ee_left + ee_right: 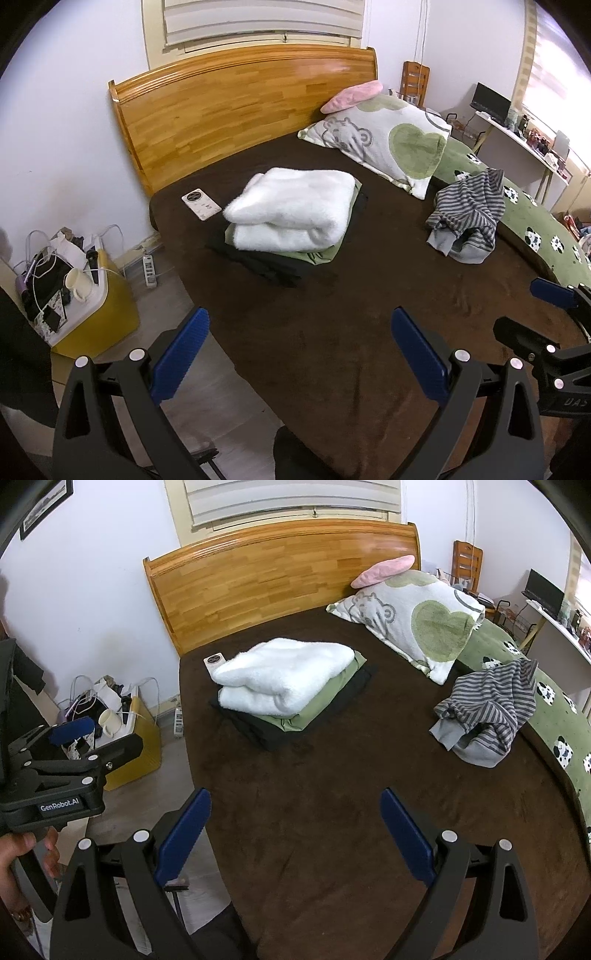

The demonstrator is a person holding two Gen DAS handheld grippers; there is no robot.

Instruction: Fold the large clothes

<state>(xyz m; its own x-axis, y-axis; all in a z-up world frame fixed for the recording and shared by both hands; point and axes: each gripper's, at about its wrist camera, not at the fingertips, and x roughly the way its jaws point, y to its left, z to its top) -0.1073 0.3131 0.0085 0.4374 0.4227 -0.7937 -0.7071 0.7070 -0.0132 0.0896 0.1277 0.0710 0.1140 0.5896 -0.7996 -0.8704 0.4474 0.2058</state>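
Observation:
A crumpled grey striped garment [467, 212] [489, 710] lies on the right of the brown bed cover [332, 332] [332, 794]. A stack of folded clothes sits in the middle of the bed: a white fluffy one [291, 210] [282, 675] on top of a green one [321, 256] [314, 710] and a black one [266, 264] [255, 731]. My left gripper [299, 354] is open and empty above the near edge of the bed. My right gripper [293, 834] is open and empty too, beside it.
A patterned pillow [384, 144] [413, 620] and a pink cushion [351, 96] lie by the wooden headboard [229, 107]. A white remote-like device [201, 204] lies left of the stack. A yellow box [107, 299] with a cup and cables stands on the floor at left. A desk [524, 144] stands at right.

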